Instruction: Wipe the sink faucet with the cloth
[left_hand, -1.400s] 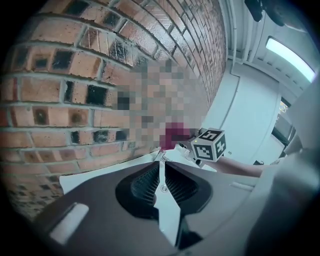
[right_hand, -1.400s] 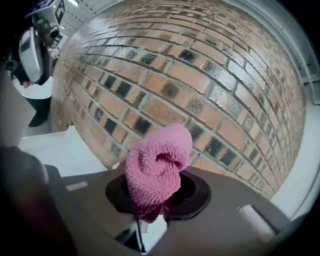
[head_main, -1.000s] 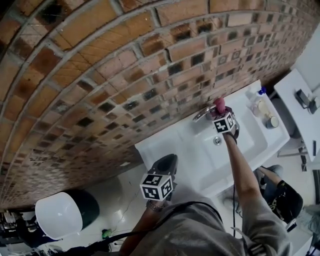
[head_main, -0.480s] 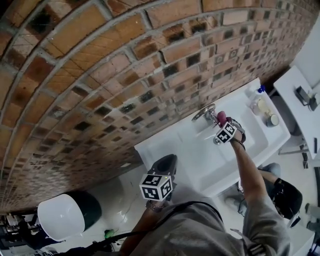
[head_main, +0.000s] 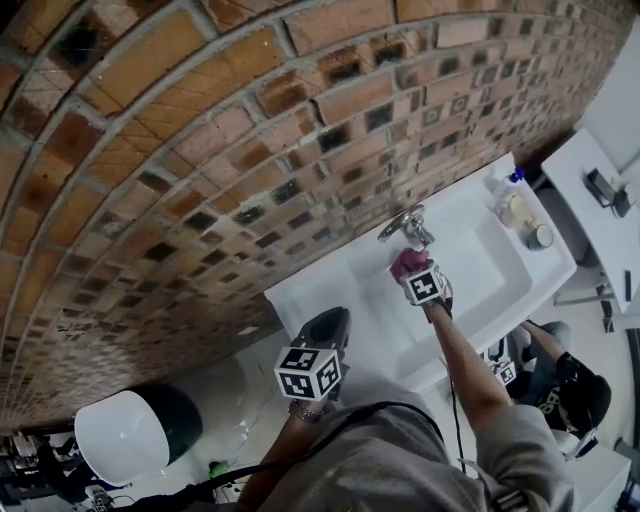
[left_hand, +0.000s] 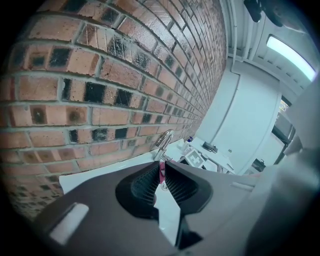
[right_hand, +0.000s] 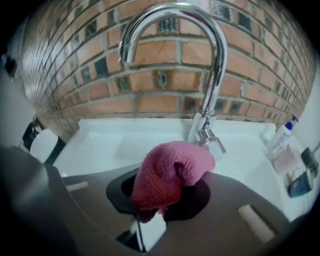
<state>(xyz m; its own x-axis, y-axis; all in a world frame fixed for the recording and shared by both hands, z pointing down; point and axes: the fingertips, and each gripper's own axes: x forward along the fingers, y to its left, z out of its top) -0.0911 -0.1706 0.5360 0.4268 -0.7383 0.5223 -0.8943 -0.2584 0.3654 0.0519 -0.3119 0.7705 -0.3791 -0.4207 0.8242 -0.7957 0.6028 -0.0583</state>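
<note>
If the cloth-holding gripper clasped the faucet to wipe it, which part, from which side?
Probably the upright tube of the faucet, from the basin side: it is slim, round and stands clear of the brick wall, and the right gripper, shut on the cloth, faces it.

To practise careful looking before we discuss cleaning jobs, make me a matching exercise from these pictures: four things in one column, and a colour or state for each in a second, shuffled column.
Column A
1. cloth
2. faucet
3. sink
4. left tool

Column B
a. white
b. shiny metal, curved
c. pink, bunched up
d. holds nothing, back from the basin

Pairs: 1-c, 2-b, 3-a, 4-d
</note>
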